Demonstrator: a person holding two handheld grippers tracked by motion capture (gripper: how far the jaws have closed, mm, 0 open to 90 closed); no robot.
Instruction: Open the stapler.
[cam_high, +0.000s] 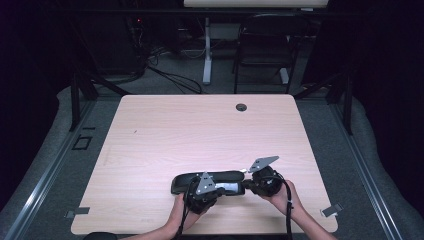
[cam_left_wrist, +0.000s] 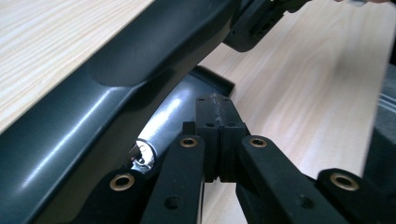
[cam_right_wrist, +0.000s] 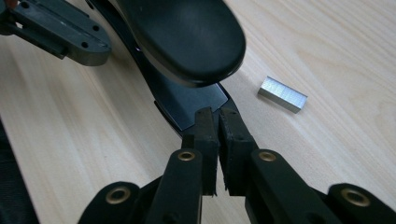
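Black stapler (cam_high: 210, 180) lies opened on the tabletop (cam_high: 200, 130), near the front edge, long axis running left-right across the person. Top arm is hinged up, base tray exposed below. Loose strip of staples (cam_right_wrist: 282, 94) sits on the wood just beside the stapler's right end. Left tongs (cam_left_wrist: 215, 122) pressed together, nothing visibly pinched, tips resting at the inner channel near the stapler's middle. Right tongs (cam_right_wrist: 218, 122) also pressed together, tips at the base's end; can't tell if they nip the base edge. Right hand is nearer the staples, so that's likely the side to fetch the strip. Plenty of open tabletop behind and to the left; front edge close to the hands.
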